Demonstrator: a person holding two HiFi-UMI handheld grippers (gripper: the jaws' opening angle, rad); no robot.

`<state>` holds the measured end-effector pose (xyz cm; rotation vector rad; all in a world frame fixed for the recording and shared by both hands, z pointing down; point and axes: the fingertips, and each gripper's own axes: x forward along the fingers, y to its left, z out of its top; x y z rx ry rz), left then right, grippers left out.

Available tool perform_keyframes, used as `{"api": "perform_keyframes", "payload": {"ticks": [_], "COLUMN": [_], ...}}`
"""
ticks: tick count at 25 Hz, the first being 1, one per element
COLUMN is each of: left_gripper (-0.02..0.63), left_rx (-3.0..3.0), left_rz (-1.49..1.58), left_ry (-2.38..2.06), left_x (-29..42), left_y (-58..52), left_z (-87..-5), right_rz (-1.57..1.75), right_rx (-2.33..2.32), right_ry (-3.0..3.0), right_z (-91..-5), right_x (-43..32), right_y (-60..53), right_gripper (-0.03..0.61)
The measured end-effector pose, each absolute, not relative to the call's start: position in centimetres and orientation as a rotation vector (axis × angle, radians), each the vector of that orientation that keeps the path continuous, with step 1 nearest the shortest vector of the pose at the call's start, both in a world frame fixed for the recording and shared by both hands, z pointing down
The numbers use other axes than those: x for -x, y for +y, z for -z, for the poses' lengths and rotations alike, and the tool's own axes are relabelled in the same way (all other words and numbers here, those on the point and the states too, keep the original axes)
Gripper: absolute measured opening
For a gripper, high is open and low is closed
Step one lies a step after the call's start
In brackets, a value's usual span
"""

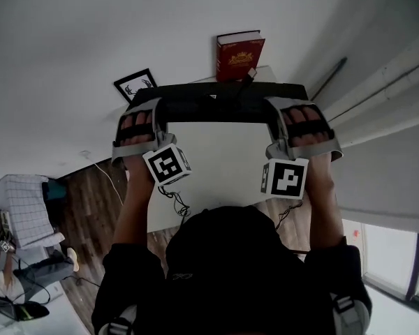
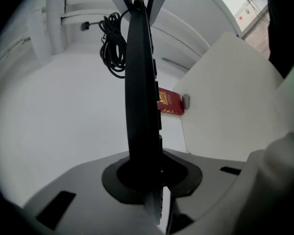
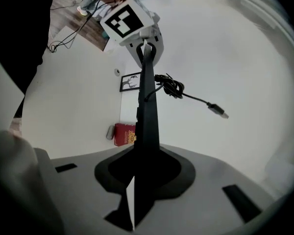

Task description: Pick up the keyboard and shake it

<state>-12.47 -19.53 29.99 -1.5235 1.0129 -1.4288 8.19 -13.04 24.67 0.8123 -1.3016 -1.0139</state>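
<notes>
The black keyboard (image 1: 216, 103) hangs in the air above the white table (image 1: 216, 159), held by its two short ends. My left gripper (image 1: 148, 112) is shut on its left end and my right gripper (image 1: 279, 110) on its right end. In the left gripper view the keyboard (image 2: 139, 82) runs edge-on away from the jaws, with its coiled cable (image 2: 112, 48) hanging off the far end. In the right gripper view the keyboard (image 3: 148, 111) also stands edge-on, and the cable's USB plug (image 3: 218, 110) dangles free to the right.
A red book (image 1: 239, 56) lies at the table's far edge, with a small grey object (image 2: 185, 101) beside it. A black picture frame (image 1: 135, 86) sits left of the book. Wooden floor (image 1: 91, 208) shows at the left, with clutter and cables on it.
</notes>
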Motion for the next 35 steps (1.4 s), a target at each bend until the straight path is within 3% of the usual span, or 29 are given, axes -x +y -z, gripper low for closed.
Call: {"api": "perform_keyframes", "payload": {"ticks": [8,21,28,35], "left_gripper": [0.075,0.075,0.074,0.074], "left_rx": [1.579,1.564,1.445,1.396], "left_rz": [1.268,0.985,0.885,0.956], "left_ry": [0.900,0.711,0.712,0.757], "left_x": [7.3,-4.9,-6.3,-3.1], "left_y": [-23.2,-22.0,-18.4,-17.3], "left_z": [-27.5,-24.0,-18.1,-17.1], "right_rz": [0.914,0.731,0.661,0.738], "right_rx": [-0.927,-1.123,-1.178,-1.142], "right_ry": [-1.157,-0.895,-0.853,-0.919], "right_z": [-20.4,-18.6,-17.5,-18.1], "right_x": [-7.9,-15.2,-22.8,-23.9], "right_y": [-8.4,-2.7,-4.2,-10.5], "right_gripper": [0.089,0.094,0.094,0.094]}}
